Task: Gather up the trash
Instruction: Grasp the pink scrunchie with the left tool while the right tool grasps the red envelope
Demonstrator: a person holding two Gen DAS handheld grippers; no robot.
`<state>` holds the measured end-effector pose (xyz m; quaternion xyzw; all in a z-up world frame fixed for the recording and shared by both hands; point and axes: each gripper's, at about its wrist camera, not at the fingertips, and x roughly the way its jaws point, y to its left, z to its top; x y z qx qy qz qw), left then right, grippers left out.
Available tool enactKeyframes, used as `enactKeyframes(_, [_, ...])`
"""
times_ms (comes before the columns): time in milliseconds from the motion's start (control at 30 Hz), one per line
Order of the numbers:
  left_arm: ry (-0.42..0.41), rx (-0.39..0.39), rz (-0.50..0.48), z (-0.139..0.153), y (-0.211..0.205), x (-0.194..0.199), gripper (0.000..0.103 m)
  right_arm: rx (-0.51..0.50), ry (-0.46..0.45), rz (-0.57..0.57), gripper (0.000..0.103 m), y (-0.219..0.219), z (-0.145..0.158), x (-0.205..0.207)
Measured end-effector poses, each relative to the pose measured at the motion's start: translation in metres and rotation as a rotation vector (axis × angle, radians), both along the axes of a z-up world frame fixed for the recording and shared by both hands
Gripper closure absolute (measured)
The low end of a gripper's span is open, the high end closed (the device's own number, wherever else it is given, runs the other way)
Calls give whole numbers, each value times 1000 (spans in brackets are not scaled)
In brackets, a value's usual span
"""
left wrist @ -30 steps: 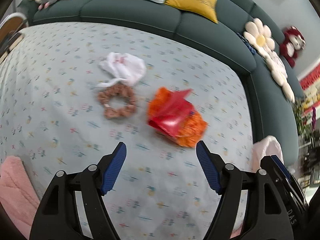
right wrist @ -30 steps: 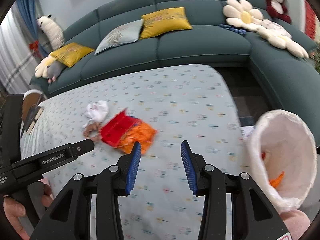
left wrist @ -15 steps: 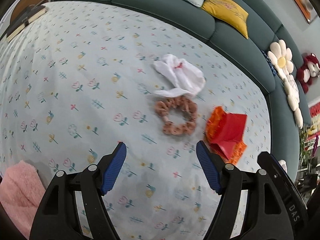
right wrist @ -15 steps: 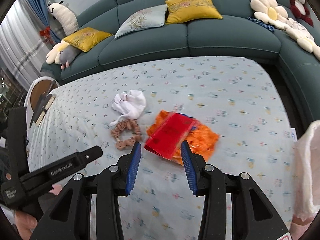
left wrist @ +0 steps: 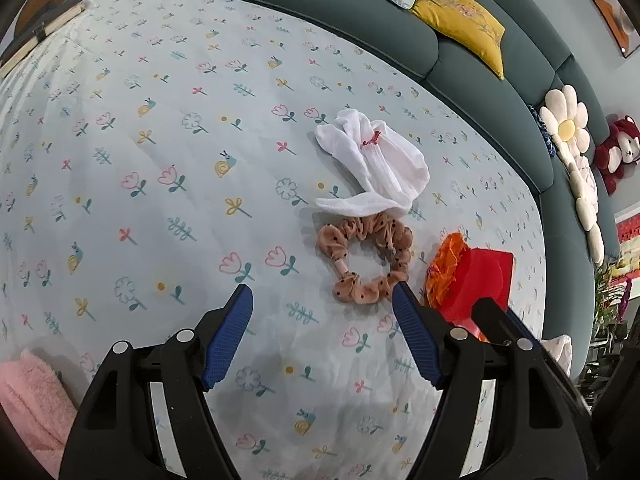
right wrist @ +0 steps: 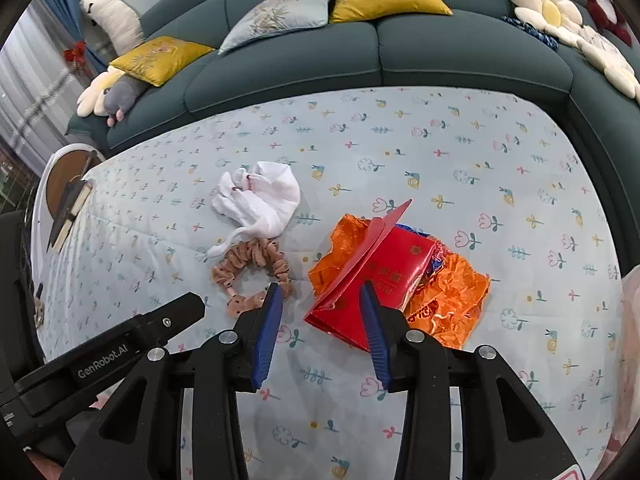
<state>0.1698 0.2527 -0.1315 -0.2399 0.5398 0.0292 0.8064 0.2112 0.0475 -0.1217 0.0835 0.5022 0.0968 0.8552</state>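
Had right hand-held gripper [right wrist: 320, 300] released, jaws straddling red packet [right wrist: 376, 276] on orange wrapper [right wrist: 448, 296] — left hand-held gripper [left wrist: 322, 300] released too, near scrunchie [left wrist: 366, 258].

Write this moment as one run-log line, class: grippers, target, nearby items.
left gripper: open, empty | right gripper: open, straddling red packet | orange wrapper: under packet | scrunchie, white socks: on tablecloth

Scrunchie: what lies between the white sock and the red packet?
The scrunchie itself partly; beyond it, bare floral cloth separates sock and red packet, right wrist view.
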Motion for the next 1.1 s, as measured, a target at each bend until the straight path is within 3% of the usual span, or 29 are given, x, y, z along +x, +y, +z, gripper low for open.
enactKeyframes(100, [8,0,-5,-4,-2,7,35,11,26,-24,77,-3,-8,7])
enactKeyframes(167, [16,1,-13,-8,-6,12,35,22,41,-32,89,-5,-12,9])
enactKeyframes(333, [44,15,-44,-22,-17,26,40,14,40,-14,102,-6,-15,4])
enactKeyframes(500, [48,56,-64,-27,-29,32,43,40,24,-21,102,-15,-9,-4])
enactKeyframes(600, [43,83,-72,-27,-34,37,55,46,20,-32,102,-21,-7,-6])
enactKeyframes(633, [43,89,-71,-27,-35,38,62,51,18,-37,102,-24,-5,-7])
enactKeyframes(667, [43,87,-72,-27,-35,39,76,54,16,-39,102,-26,-5,-8])
enactKeyframes(767, [52,75,-74,-30,-34,40,95,52,8,-37,102,-28,-2,-12])
enactKeyframes(1100, [40,77,-113,-22,-52,15,97,51,-30,-40,102,-41,12,-24])
